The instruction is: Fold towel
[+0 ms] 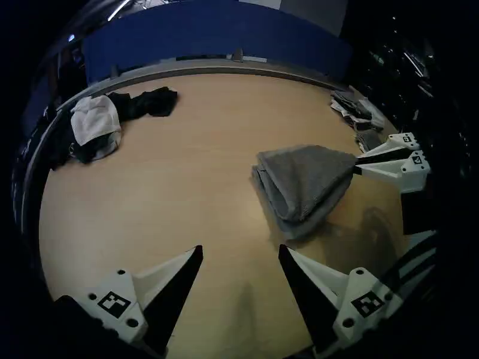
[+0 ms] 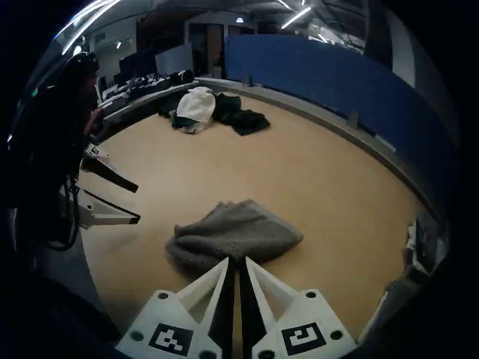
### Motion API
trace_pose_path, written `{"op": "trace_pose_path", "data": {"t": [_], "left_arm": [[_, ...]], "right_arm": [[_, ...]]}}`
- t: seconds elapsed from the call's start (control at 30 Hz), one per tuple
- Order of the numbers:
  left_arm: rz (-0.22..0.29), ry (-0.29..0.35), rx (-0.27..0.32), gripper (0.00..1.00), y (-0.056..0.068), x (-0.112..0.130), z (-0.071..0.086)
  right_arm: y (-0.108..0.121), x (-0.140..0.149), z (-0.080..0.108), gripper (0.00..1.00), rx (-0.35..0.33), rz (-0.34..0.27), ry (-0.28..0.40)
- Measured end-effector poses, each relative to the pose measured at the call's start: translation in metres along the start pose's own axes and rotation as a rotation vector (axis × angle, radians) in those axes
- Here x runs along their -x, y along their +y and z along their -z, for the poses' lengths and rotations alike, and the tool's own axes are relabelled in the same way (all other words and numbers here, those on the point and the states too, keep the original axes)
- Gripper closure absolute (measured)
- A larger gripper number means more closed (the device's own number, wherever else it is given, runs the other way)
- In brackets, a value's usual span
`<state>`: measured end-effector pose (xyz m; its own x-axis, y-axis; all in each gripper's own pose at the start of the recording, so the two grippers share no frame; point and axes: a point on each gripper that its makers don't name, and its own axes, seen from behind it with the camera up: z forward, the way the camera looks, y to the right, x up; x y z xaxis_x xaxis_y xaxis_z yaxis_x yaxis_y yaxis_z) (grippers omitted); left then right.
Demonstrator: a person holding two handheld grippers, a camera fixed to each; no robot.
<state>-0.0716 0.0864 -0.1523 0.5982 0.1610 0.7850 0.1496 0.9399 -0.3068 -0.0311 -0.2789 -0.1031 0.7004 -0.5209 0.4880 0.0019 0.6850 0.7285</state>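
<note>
folding looks nearly done: the grey towel (image 1: 302,185) lies layered on the table (image 1: 179,197) at two o'clock from the left gripper (image 1: 239,250), which gapes empty. the right gripper (image 2: 236,263) pinches its lifted corner; laying that down seems left.

This is an open-plan office. A blue partition screen (image 2: 335,78) runs along the edge of a long wooden surface (image 2: 335,179). Past the partition's far end stand desks with monitors (image 2: 143,63), and ceiling strip lights (image 2: 296,17) hang above it.
</note>
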Motion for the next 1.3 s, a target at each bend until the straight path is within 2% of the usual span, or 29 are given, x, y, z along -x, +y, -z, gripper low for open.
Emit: {"op": "trace_pose_path", "data": {"t": [0.43, 0.7, 1.3], "left_arm": [[-0.016, 0.019, -0.004, 0.06, 0.004, -0.011, 0.000], [-0.022, 0.032, -0.001, 0.06, 0.008, -0.019, -0.001], [-0.018, 0.047, 0.003, 0.06, 0.016, -0.030, 0.000]], "right_arm": [[0.020, -0.036, 0.031, 0.95, 0.058, 0.047, 0.102], [0.036, -0.048, 0.048, 0.95, 0.096, 0.071, 0.133], [0.071, -0.063, 0.082, 0.96, 0.157, 0.061, 0.185]]}}
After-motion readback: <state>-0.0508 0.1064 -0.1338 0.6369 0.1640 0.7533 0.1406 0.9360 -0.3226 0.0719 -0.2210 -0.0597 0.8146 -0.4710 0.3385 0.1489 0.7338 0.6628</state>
